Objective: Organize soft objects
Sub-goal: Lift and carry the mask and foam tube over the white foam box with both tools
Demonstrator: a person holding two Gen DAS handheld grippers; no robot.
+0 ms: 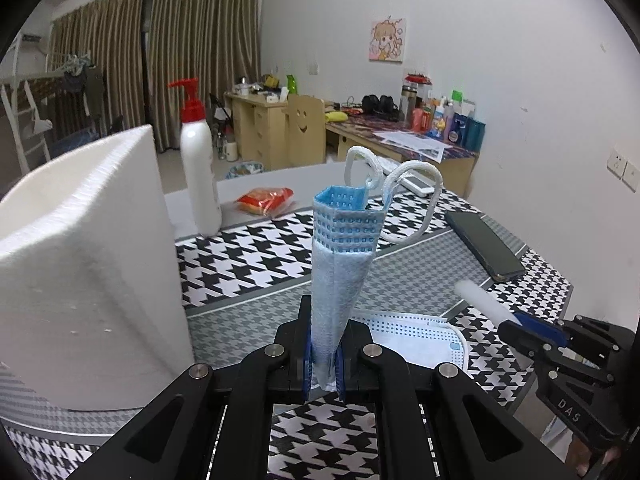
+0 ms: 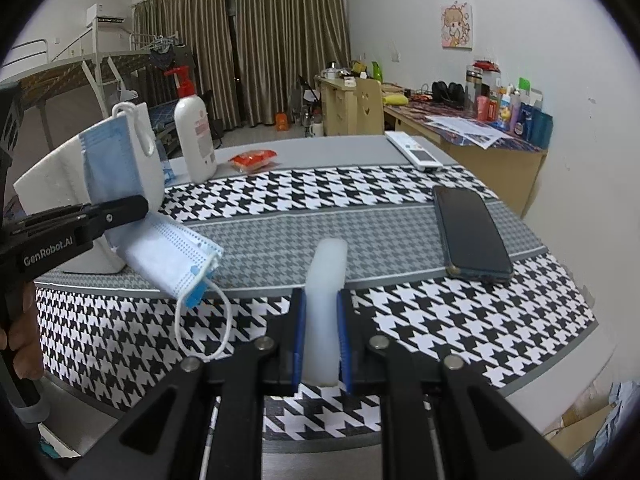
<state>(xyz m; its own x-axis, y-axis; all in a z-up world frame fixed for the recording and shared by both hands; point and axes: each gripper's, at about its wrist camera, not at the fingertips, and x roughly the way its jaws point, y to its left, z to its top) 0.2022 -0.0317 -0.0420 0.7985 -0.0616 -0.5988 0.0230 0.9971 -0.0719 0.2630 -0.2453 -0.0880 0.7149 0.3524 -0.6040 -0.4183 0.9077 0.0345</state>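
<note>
My left gripper (image 1: 324,364) is shut on a folded blue face mask (image 1: 340,256), held upright above the table with its white ear loops (image 1: 416,200) on top; it also shows in the right wrist view (image 2: 108,160). A second blue-and-white mask (image 2: 172,256) lies on the houndstooth tablecloth (image 2: 440,320) below it, one loop hanging over the table edge. My right gripper (image 2: 320,344) is shut on a white foam strip (image 2: 326,292), seen in the left wrist view (image 1: 484,304) at the right.
A big white foam block (image 1: 88,264) stands at the left. A white pump bottle (image 1: 198,160) and a red snack packet (image 1: 266,200) are behind. A dark phone (image 2: 468,232) and a white remote (image 2: 416,156) lie on the right.
</note>
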